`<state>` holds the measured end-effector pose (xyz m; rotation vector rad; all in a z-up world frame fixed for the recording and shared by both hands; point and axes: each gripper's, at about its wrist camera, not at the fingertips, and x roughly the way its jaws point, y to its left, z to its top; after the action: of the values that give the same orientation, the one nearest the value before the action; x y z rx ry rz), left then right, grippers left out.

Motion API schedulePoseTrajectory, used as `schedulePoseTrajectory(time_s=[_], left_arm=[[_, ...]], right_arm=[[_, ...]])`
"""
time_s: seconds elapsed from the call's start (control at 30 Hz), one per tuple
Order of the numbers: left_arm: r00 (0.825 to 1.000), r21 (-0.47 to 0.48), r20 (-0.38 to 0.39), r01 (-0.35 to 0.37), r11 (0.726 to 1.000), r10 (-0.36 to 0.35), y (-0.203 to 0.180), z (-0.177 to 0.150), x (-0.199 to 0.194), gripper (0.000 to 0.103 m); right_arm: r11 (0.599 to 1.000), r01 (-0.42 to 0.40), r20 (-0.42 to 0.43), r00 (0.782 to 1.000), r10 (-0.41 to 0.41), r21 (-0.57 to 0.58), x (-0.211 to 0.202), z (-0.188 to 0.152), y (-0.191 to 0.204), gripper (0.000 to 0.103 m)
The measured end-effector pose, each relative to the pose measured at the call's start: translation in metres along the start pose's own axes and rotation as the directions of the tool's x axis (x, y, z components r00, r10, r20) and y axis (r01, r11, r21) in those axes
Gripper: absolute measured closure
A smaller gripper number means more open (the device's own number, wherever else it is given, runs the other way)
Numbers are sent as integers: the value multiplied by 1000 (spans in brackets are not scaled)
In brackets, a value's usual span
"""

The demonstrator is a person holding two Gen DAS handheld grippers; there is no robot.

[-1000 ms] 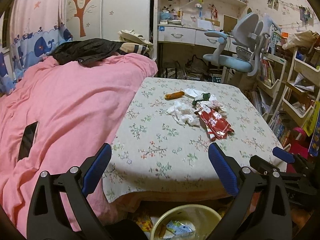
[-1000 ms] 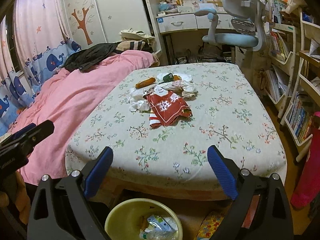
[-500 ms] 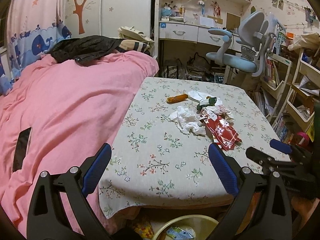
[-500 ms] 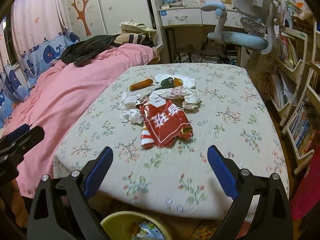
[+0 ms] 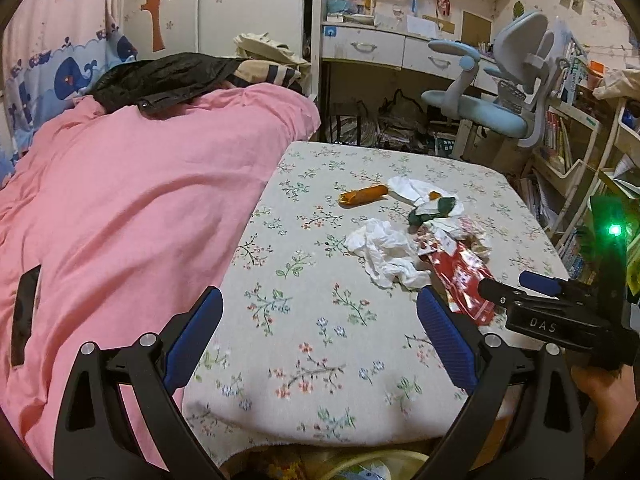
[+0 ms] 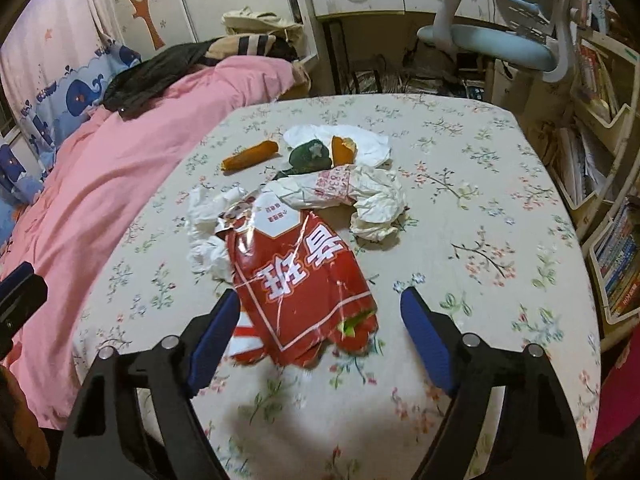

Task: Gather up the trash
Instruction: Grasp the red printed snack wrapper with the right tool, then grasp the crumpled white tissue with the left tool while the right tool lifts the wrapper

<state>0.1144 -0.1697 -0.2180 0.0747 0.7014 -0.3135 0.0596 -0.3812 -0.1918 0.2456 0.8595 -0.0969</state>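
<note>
closing right tool (image 6: 320, 316) straddling red wrapper (image 6: 296, 280), ungripped, long axis pointing away, left tool (image 5: 318, 332) spread wide

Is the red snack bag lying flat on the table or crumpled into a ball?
Mostly flat. The red snack bag lies spread, printed face up, creased, on the table, near end between the right gripper's closing, untouching jaws.

My left gripper (image 5: 318, 340) has black triangular-cutout arms, silver screws and ribbed blue pads. My right gripper (image 6: 320, 336) matches; its black body reads "DAS", with a green light.
</note>
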Motion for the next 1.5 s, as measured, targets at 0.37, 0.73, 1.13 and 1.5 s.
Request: schedulePoseTrajectory(time_s=[0.37,0.73,1.13,1.5], left_arm=[[999,-4,-49,-5,1000,4,-5,22,48,9],[994,38,-101,48,998,-44,-26,38,100,9],[984,115,-157,101,988,-82,-56,40,148,9],[955,116,-230,216,969,-186,-60,39,168,49]], right_arm=[[999,-9,-74,997,6,-40,29,6,2,74],[999,-27,-168,985,20,-37,-17,-15,-31,85],[998,-58,-159,985,63,34,-13,-16,-38,36],[994,-33,-151,988,18,-100,4,-18,-8,55]])
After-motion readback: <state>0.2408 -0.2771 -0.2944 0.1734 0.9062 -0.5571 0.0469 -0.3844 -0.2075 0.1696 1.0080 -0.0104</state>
